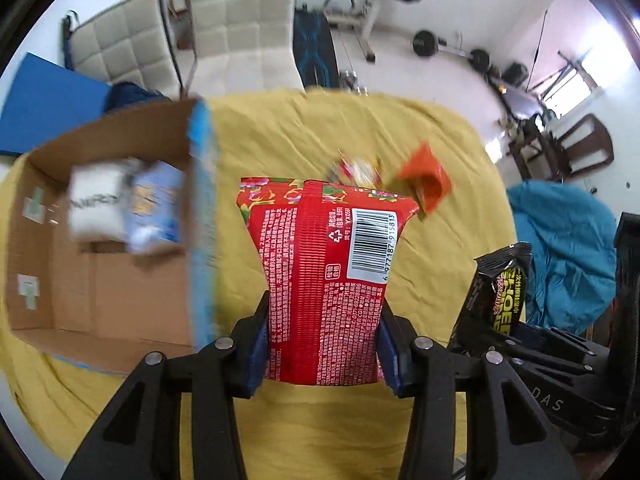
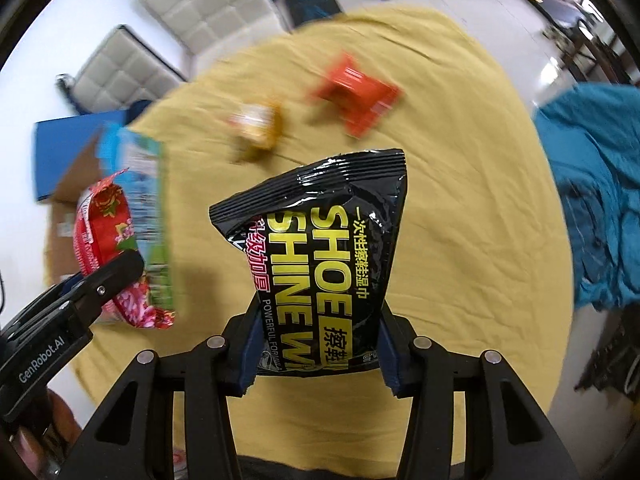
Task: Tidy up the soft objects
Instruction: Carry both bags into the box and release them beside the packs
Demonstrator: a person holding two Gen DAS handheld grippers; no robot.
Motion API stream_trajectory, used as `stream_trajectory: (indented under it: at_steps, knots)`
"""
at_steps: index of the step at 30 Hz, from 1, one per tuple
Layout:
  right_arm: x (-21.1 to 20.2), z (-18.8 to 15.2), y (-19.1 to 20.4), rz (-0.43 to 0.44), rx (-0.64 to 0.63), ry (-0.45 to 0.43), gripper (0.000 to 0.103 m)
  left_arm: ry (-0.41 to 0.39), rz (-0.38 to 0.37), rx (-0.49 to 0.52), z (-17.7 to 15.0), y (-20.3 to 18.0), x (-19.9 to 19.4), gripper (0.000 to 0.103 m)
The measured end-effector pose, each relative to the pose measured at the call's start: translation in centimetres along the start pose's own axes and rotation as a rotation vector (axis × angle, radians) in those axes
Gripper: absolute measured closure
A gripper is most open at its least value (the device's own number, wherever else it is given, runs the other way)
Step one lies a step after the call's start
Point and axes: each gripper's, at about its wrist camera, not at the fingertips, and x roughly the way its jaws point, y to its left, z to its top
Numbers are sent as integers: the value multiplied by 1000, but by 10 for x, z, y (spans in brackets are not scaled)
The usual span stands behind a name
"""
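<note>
- Pinching a red floral packet (image 1: 324, 280) between its blue-padded fingers, the left gripper (image 1: 323, 344) holds it upright above the yellow cloth (image 1: 280, 140); the packet's lower edge is hidden between the pads.
- Its barcode side faces the left wrist camera, and its small print is too fine to read.
- To the left, an open cardboard box (image 1: 120, 292) sits on the cloth, motion-blurred; a white pack (image 1: 96, 204) and a pale blue pack (image 1: 156, 208) lie inside at its far end, their labels unreadable.
- The right gripper (image 2: 318, 354) is clamped on a black shoe-shine wipes packet (image 2: 324, 264), its bottom lettering cut off by the pads.
- On the far cloth lie an orange packet (image 2: 356, 96) and a small yellowish packet (image 2: 256, 128), both too smeared to identify.
- At right, a blue fabric heap (image 2: 600, 184) is cropped by the lens edge.
- Beyond the table stand cream padded chairs (image 1: 240, 28).
</note>
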Motion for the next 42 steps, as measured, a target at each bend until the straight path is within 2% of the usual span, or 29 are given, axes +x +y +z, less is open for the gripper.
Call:
stream_trajectory:
  at_steps: [4, 9, 15, 20, 24, 28, 37, 42]
  knots:
    - [-29, 3, 63, 70, -64, -37, 52, -50, 13, -42, 4, 53, -43, 60]
    - [-39, 5, 150, 134, -147, -46, 52, -56, 53, -128, 10, 145, -65, 60]
    - [-6, 13, 255, 152, -214, -4, 52, -9, 93, -201, 15, 232, -54, 60]
    - [51, 18, 309, 76, -243, 68, 52, 50, 141, -216, 27, 280, -19, 60]
    - [105, 21, 324, 11, -242, 148, 52, 114, 150, -227, 39, 313, 17, 60]
    - [151, 15, 324, -54, -233, 212, 52, 175, 150, -217, 50, 326, 49, 60]
    - [197, 11, 328, -118, -231, 288, 52, 213, 148, -168, 77, 332, 84, 61]
    - [210, 12, 329, -150, -229, 308, 50, 214, 143, -149, 81, 336, 84, 60]
